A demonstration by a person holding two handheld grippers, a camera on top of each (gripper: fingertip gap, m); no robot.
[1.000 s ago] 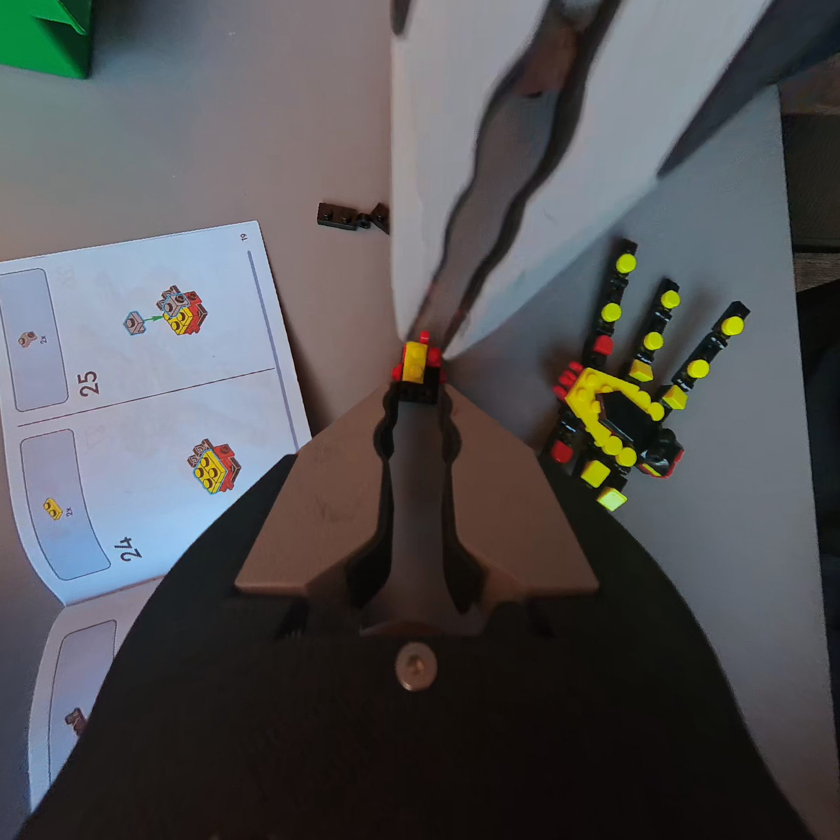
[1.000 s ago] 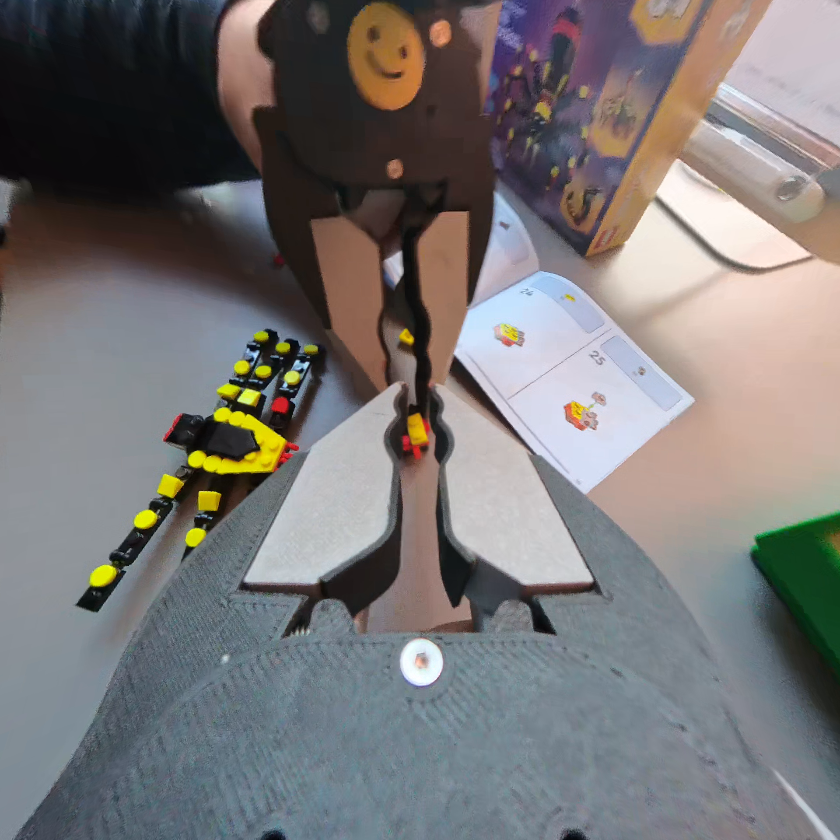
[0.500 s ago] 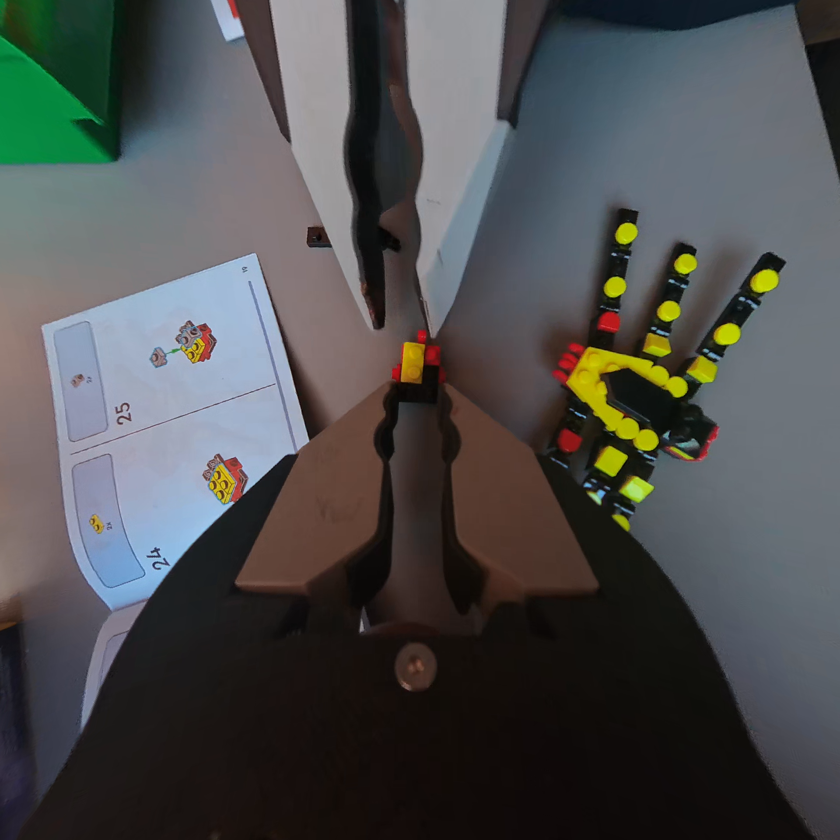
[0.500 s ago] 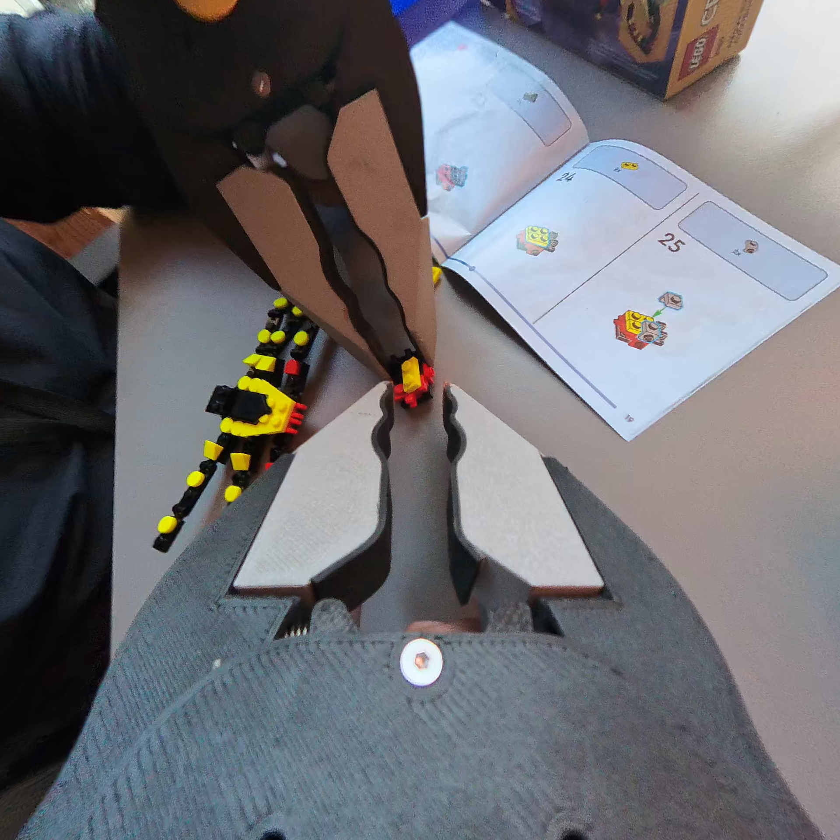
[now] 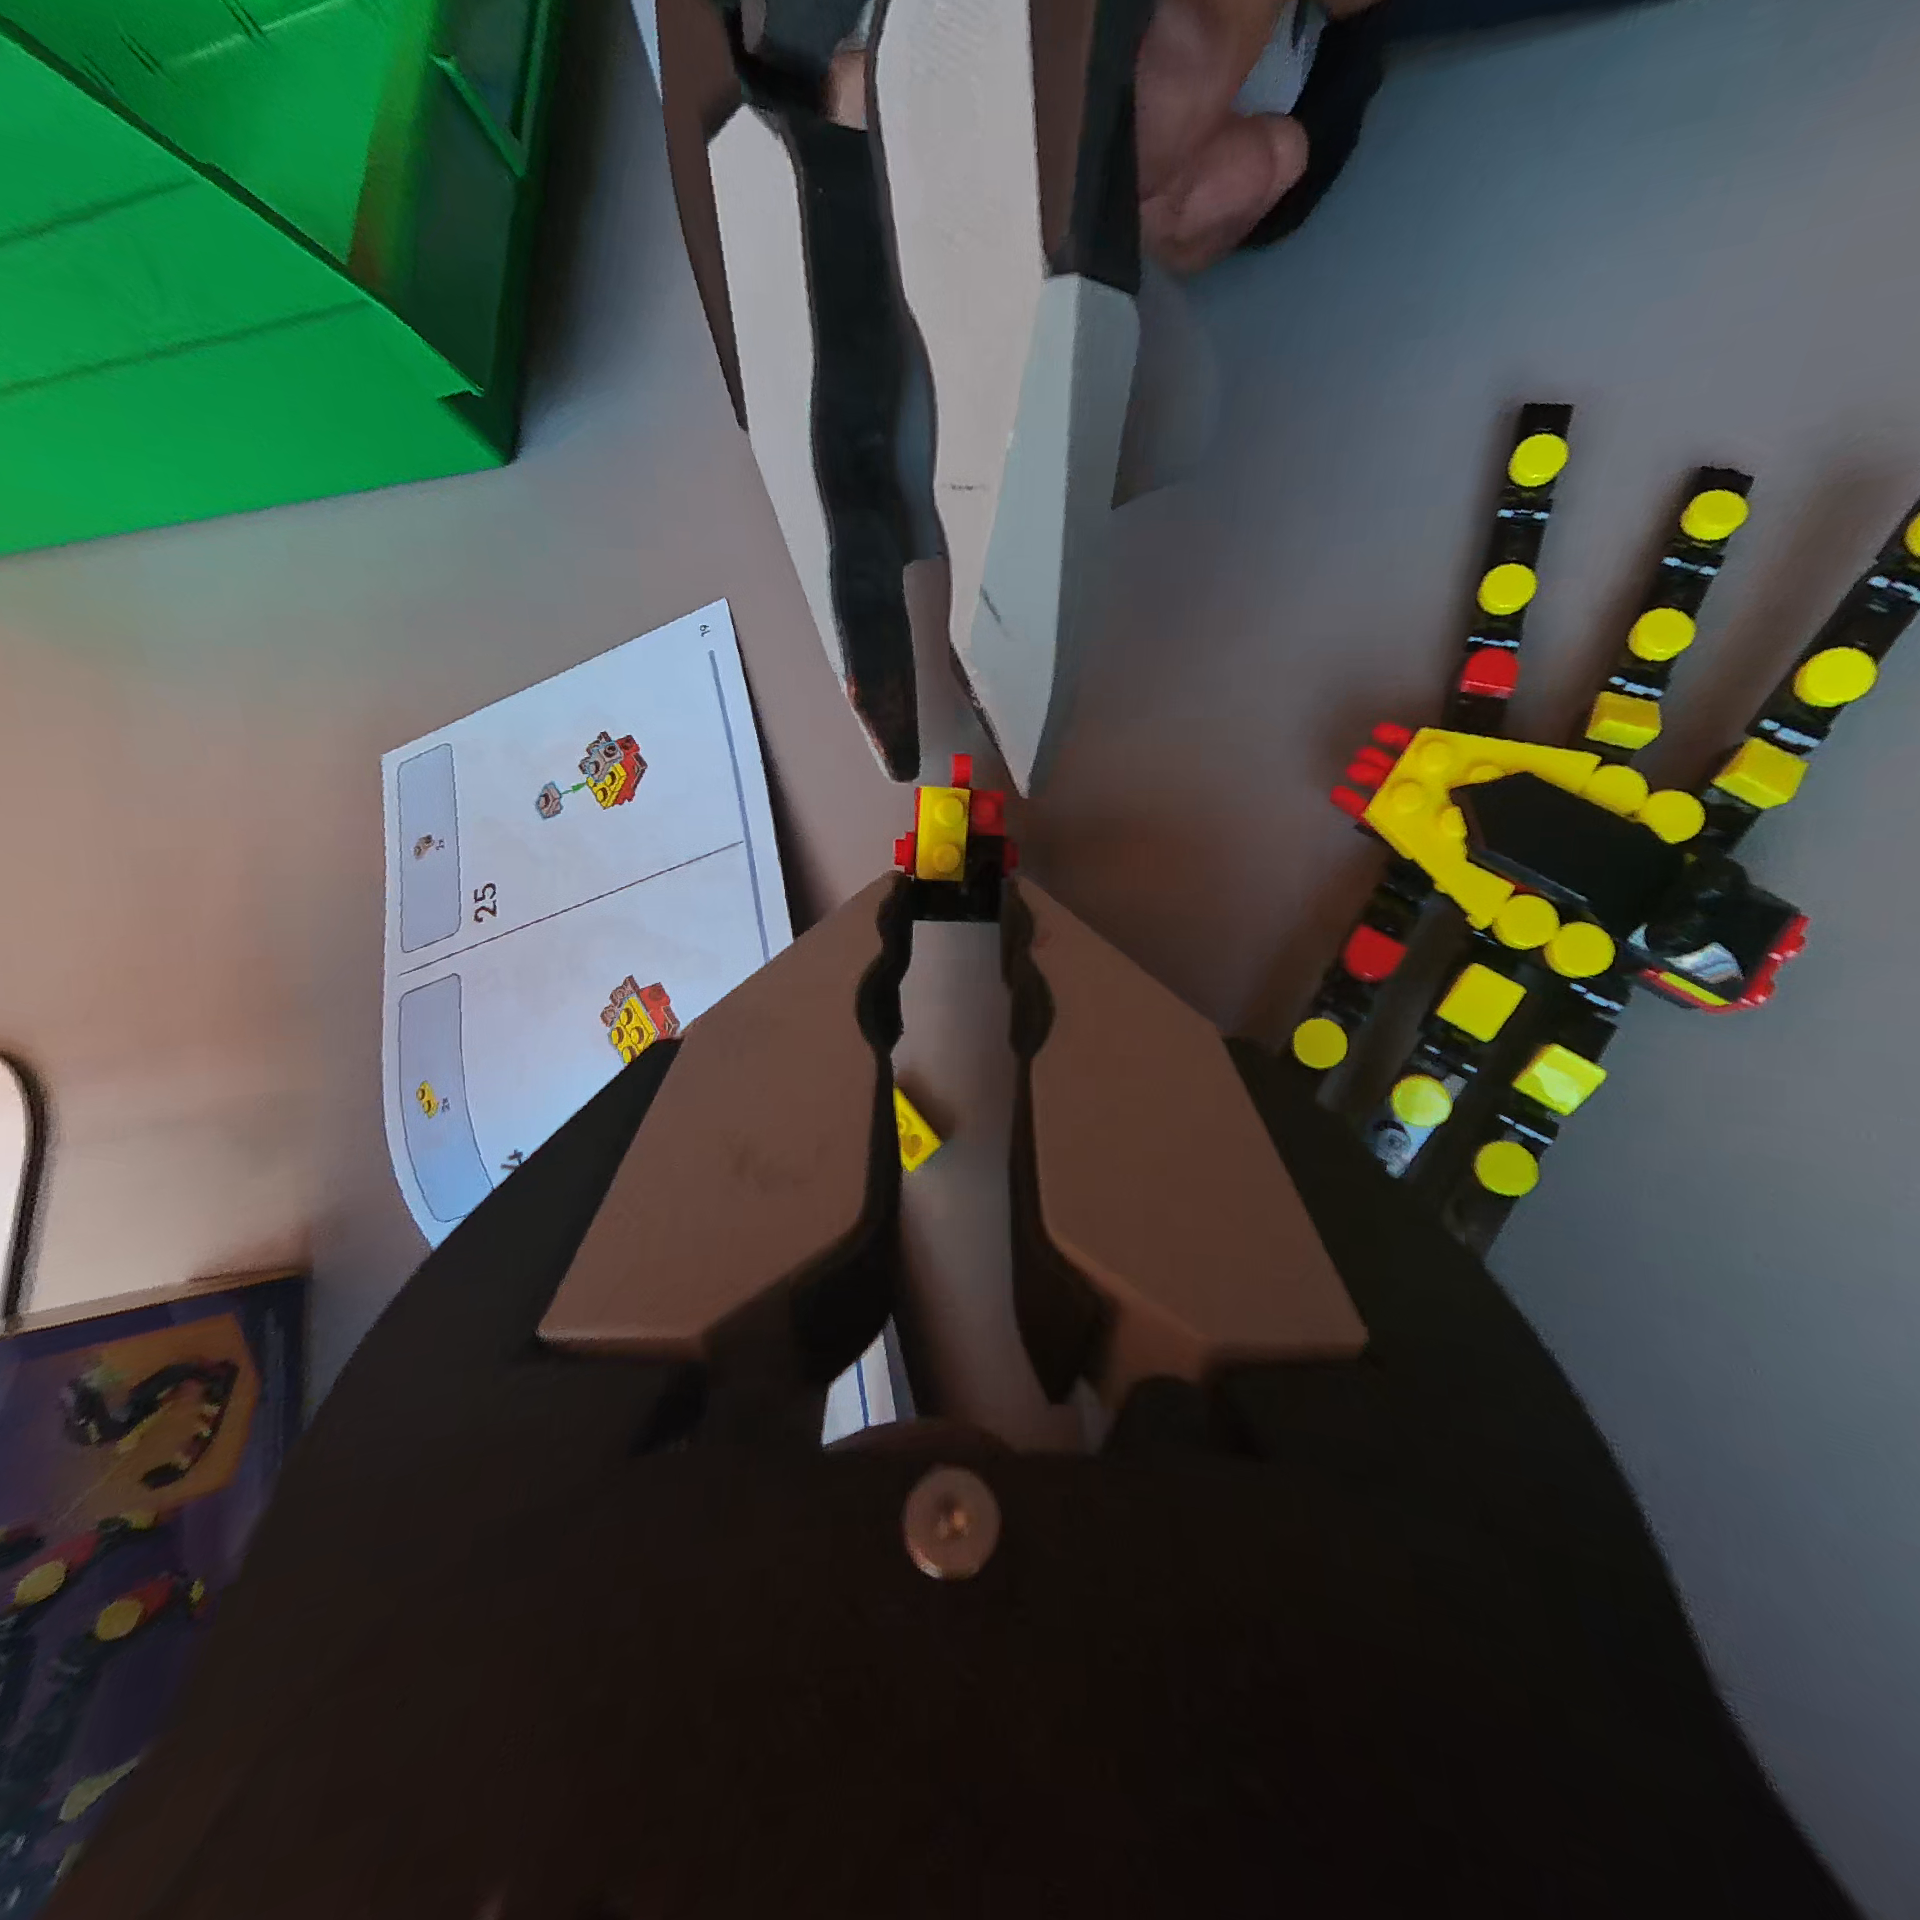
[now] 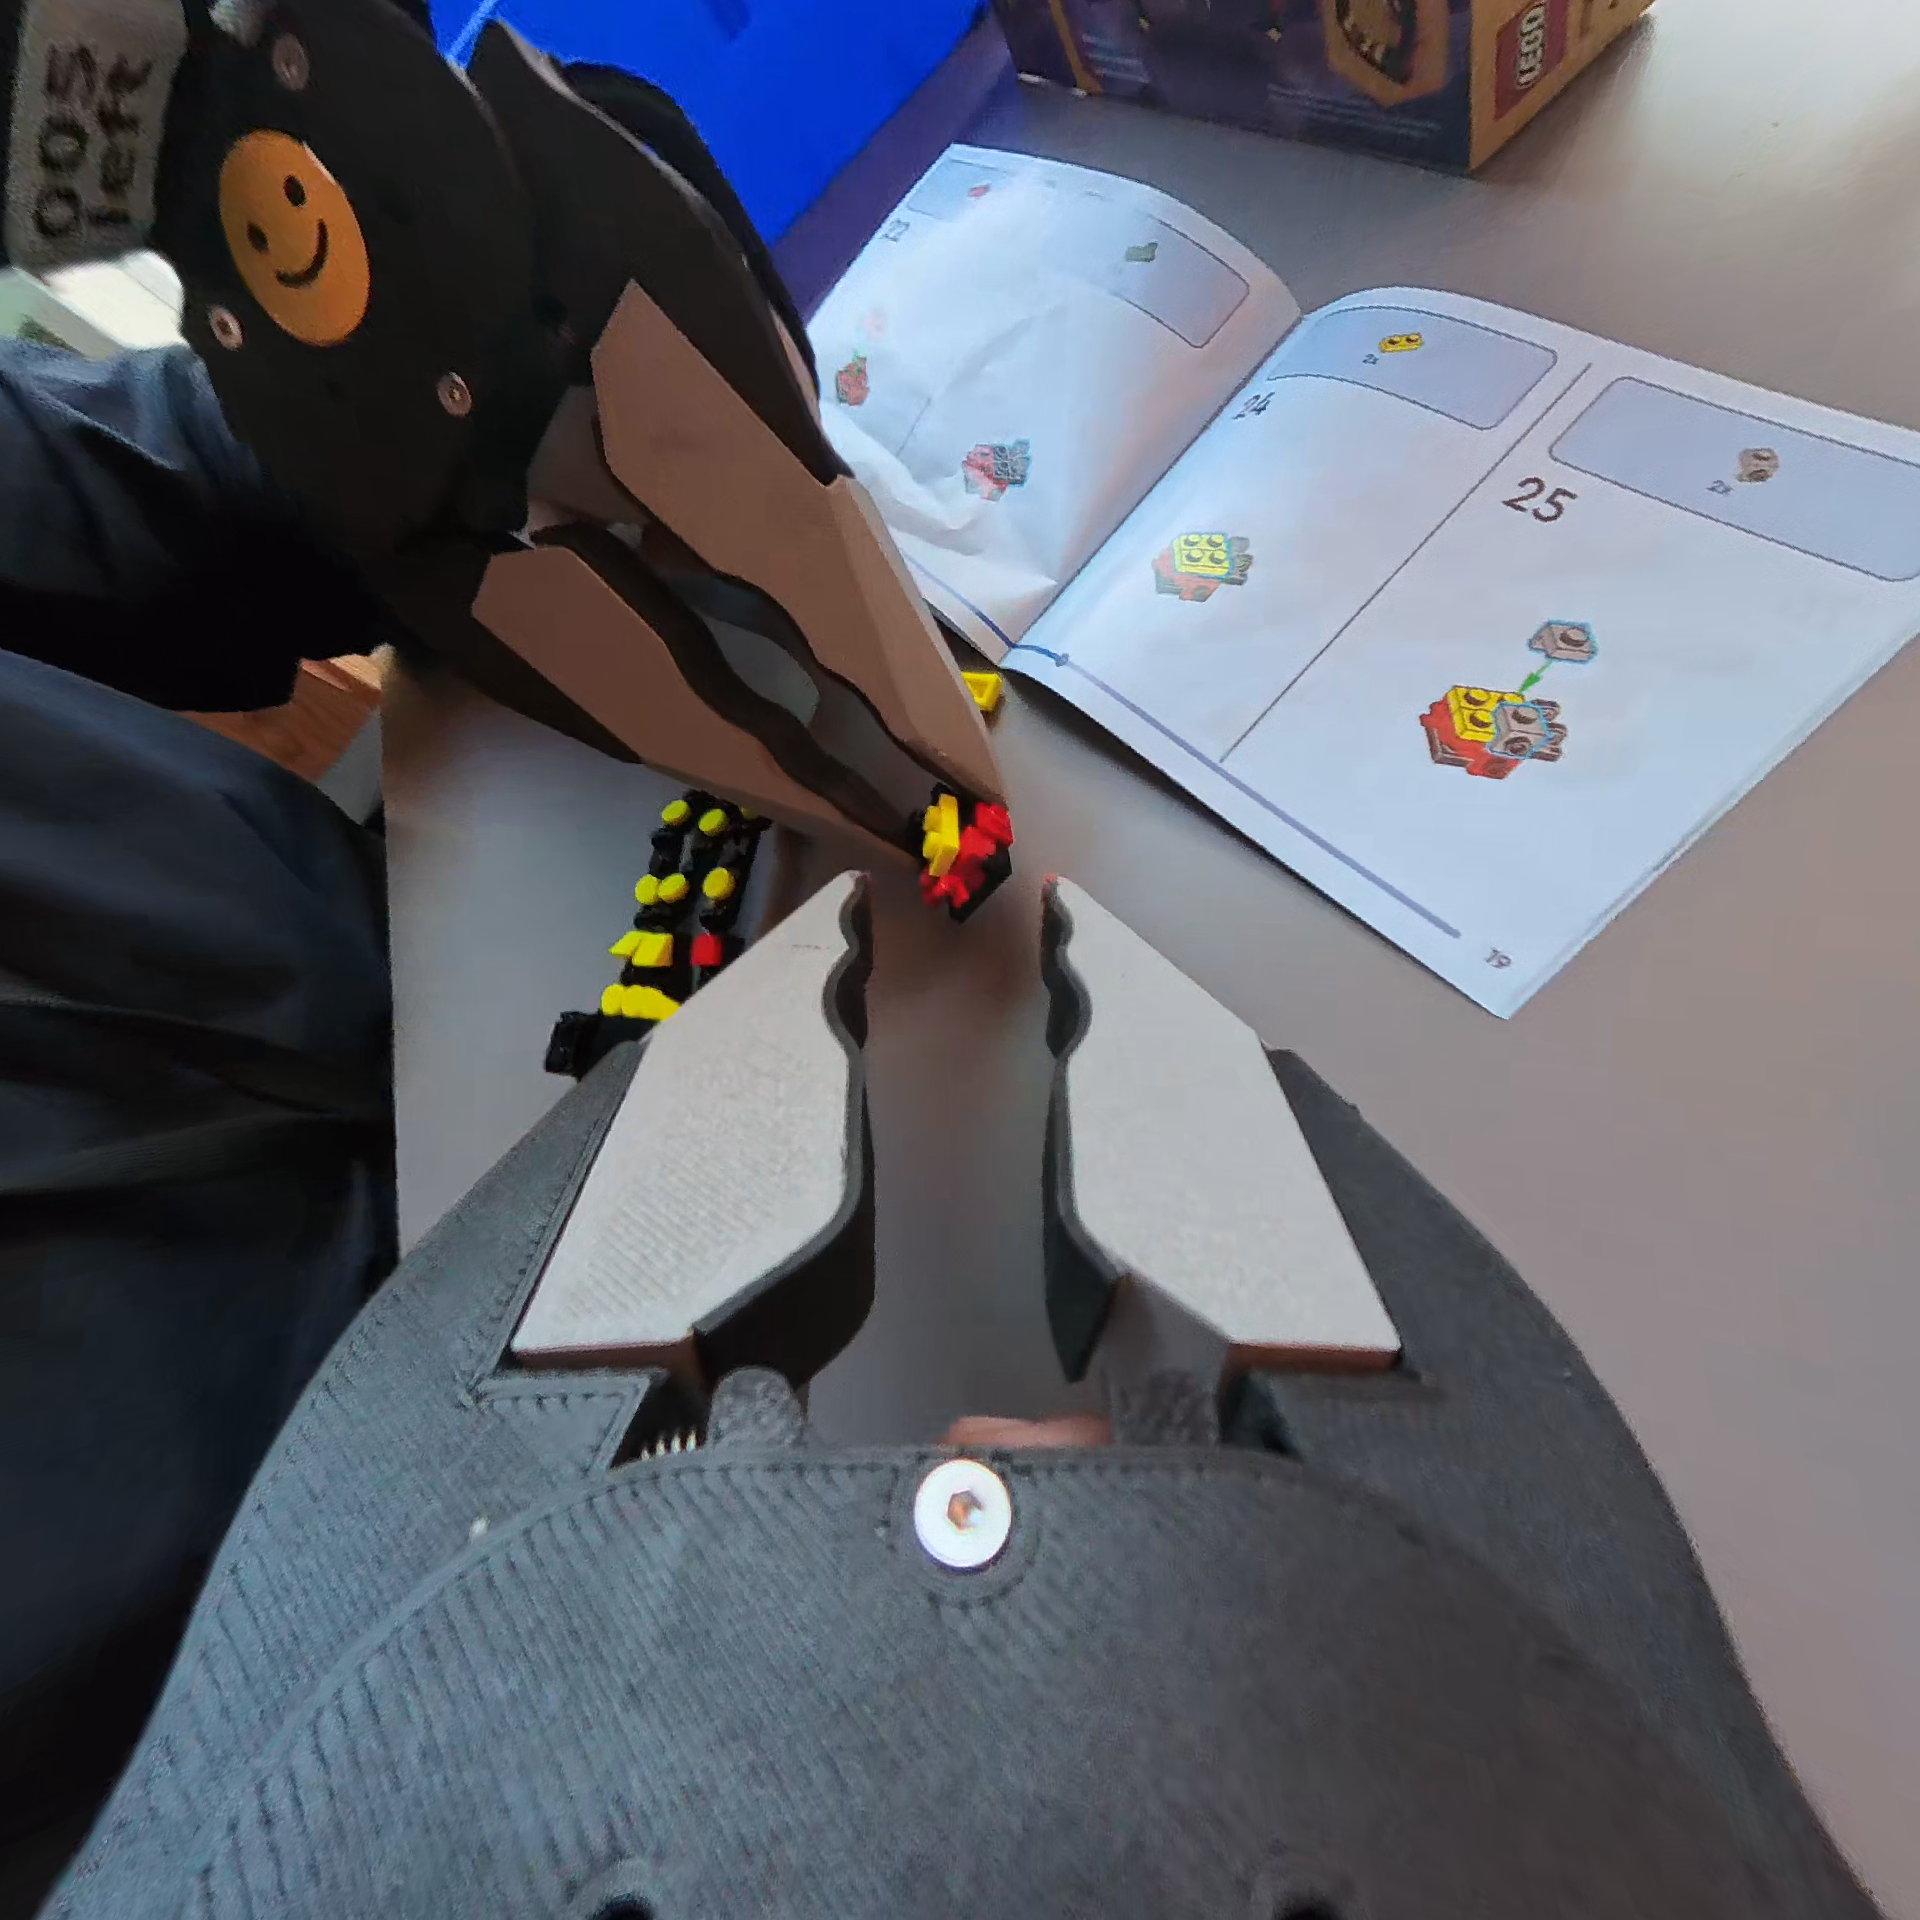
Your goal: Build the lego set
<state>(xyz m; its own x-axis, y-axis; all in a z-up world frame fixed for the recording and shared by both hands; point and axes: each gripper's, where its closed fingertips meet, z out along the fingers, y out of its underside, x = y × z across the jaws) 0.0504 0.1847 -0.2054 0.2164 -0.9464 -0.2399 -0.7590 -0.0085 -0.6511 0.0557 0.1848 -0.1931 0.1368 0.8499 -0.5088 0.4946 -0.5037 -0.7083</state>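
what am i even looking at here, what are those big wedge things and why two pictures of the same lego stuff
The wedges are the jaws of two hand-held grippers; a person holds one in each hand. Each gripper carries a camera looking forward along its jaws, so you get the same moment seen from two sides.

In the left wrist view, the left gripper is shut on a small red, yellow and black lego assembly. The right gripper comes in from the top of that picture. In the right wrist view, the right gripper has its jaws apart just short of that assembly, holding nothing.

On the grey table lie an open instruction booklet, a long black and yellow lego build, a loose yellow piece, a green box and the set's box.
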